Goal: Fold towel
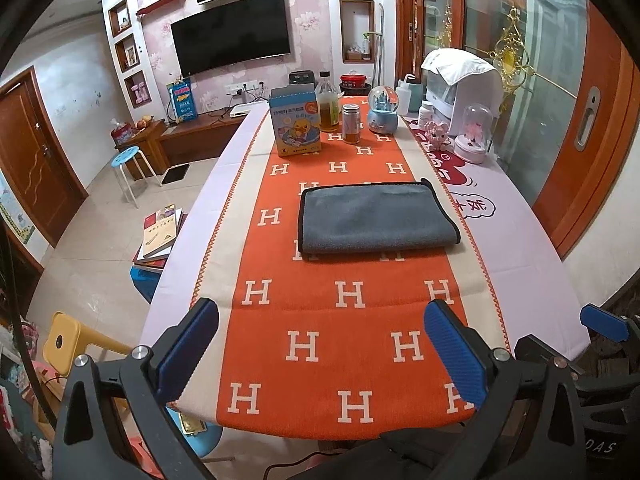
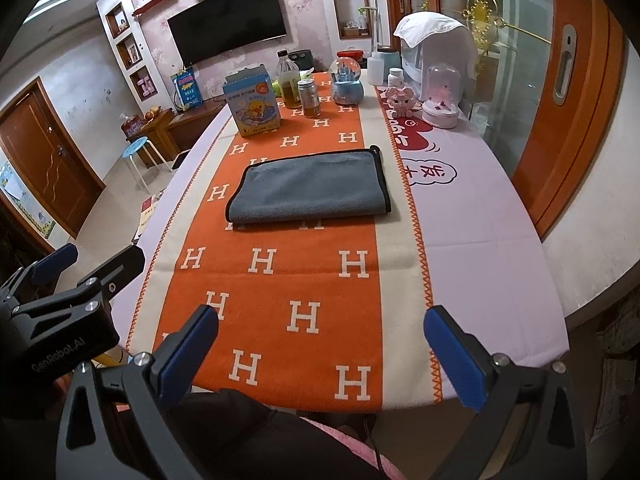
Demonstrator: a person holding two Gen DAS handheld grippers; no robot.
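Observation:
A grey towel point(image 1: 376, 216) with a black hem lies folded in a flat rectangle on the orange runner point(image 1: 348, 320), mid-table; it also shows in the right wrist view point(image 2: 312, 186). My left gripper point(image 1: 320, 312) is open and empty above the near table edge, well short of the towel. My right gripper point(image 2: 320, 320) is open and empty, also over the near edge. The right gripper's blue tip point(image 1: 608, 322) shows at the far right of the left wrist view. The left gripper point(image 2: 60, 268) shows at the left of the right wrist view.
Behind the towel stand a blue duck box point(image 1: 296, 124), an oil bottle point(image 1: 328, 104), a can point(image 1: 351, 124), a snow globe point(image 1: 383, 110), a pink toy point(image 1: 436, 134) and a glass dome point(image 1: 476, 132). Books point(image 1: 160, 236) and stools sit left of the table.

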